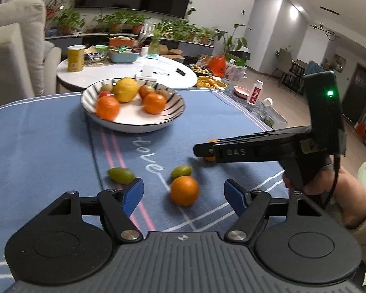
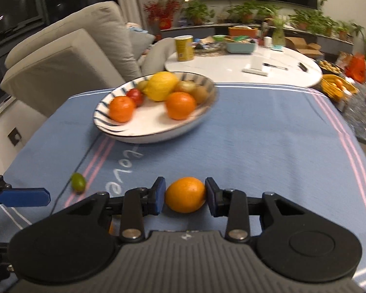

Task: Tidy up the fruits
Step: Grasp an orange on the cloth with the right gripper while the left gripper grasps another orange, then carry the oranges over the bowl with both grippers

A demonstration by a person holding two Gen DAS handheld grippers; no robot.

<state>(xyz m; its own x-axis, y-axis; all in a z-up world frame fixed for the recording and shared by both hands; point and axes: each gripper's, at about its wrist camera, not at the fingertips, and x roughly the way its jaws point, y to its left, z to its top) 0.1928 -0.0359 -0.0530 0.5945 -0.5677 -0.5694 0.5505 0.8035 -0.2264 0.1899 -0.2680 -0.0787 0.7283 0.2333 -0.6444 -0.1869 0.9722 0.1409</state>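
Already underway: the sorting is sitting partway through, judging by how the fruit is lying.
Left tongs: hanging open over the blue cloth, gripping nothing; an orange is lying on the cloth just ahead, between the lines of the two blue pads but apart from both.
Right tongs: bracketing a second orange low on the cloth; the pads are sitting right against its sides, so I am reading this as a grip, though the blur is leaving a little doubt.
Loose fruit nearby: one small green fruit is lying left of the near orange, and another green fruit is touching it from behind.
Still to move: four pieces, by my count, are waiting on the cloth, the right-hand orange included.
Bowl: standing farther back on the cloth, well apart from the loose fruit.
Already gathered: two oranges, a big yellow citrus, a red fruit and some brownish ones are resting inside it.
Judgement: more than half is looking done.
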